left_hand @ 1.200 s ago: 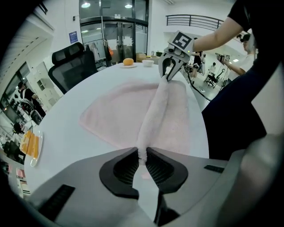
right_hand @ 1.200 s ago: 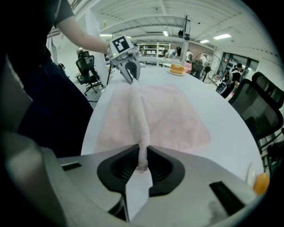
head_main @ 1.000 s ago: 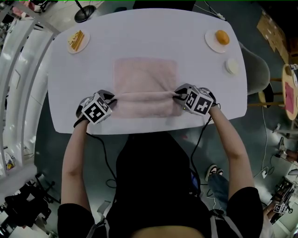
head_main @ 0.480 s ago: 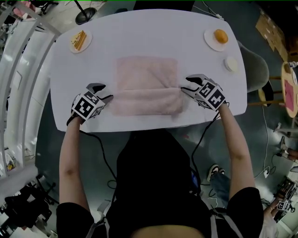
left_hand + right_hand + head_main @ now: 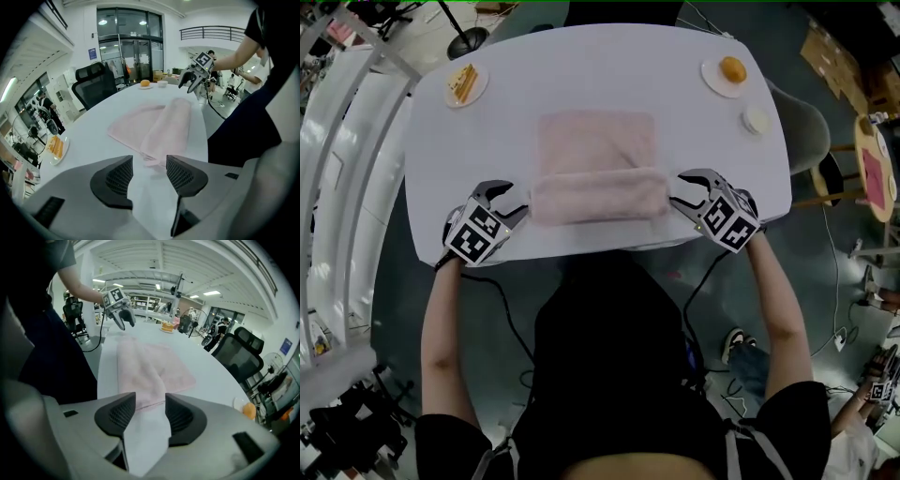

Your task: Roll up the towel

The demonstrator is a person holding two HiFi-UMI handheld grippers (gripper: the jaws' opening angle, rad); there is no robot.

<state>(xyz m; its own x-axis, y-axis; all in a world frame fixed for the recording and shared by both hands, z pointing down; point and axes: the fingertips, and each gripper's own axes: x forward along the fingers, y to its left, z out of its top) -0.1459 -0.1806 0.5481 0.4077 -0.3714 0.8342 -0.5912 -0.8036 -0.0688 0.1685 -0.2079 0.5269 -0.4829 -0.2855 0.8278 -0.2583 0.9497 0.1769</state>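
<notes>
The pink towel (image 5: 595, 150) lies flat in the middle of the white table (image 5: 469, 150), and its near part is turned over into a thick roll (image 5: 598, 195). My left gripper (image 5: 508, 200) hangs just off the roll's left end, open, with only bare tabletop between its fingers. My right gripper (image 5: 680, 189) hangs off the right end, also open and empty. The left gripper view shows the towel (image 5: 159, 124) beyond the open left gripper (image 5: 149, 176) and the right gripper (image 5: 194, 77) far off. The right gripper view shows the towel (image 5: 145, 364) ahead of the right gripper (image 5: 150, 416).
A plate with a yellow snack (image 5: 461, 82) sits at the table's far left. A plate with an orange (image 5: 729, 71) and a small white dish (image 5: 756, 120) sit at the far right. The near table edge runs just under both grippers. A grey chair (image 5: 814, 131) stands to the right.
Both grippers were shut on the roll's ends. They have opened, let go and drawn outward and up from the towel. The roll stays lying on the table.
</notes>
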